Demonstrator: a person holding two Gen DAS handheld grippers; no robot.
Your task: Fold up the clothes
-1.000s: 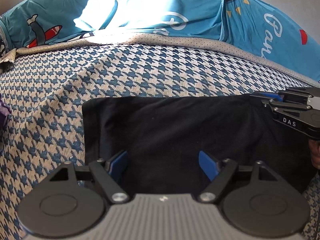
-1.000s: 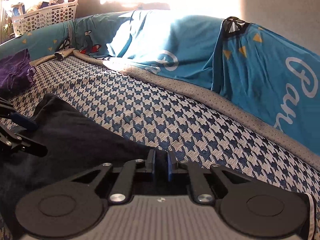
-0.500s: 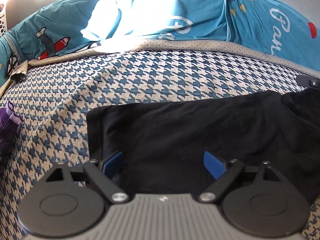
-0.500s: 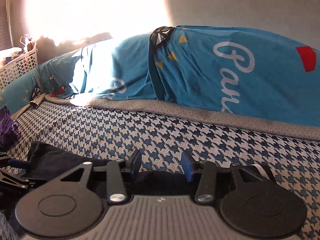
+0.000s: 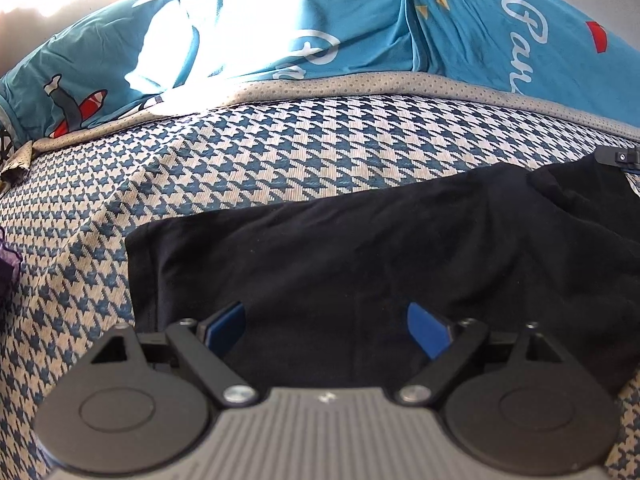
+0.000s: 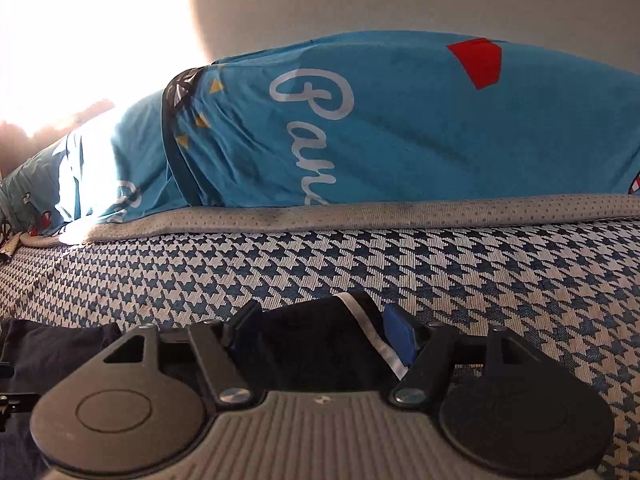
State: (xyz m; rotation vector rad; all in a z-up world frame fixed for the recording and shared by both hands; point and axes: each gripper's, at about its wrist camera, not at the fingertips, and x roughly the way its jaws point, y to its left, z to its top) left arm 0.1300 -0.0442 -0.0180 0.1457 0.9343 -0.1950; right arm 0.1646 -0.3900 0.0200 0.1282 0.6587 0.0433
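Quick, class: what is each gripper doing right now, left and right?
Left gripper: open above the black garment, gripping nothing.
Right gripper: jaws opening, garment's white-striped edge between them, not clamped.

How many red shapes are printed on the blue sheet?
2 seen in the left wrist view: a red patch at the sheet's far right, and a red-striped plane at its far left. Glare may hide more.

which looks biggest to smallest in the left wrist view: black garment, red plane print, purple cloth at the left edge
1. black garment, by far the largest, though it lies nearest the camera.
2 and 3. red plane print and purple cloth: similar in apparent size; the cloth is cut off by the frame edge, so unranked.
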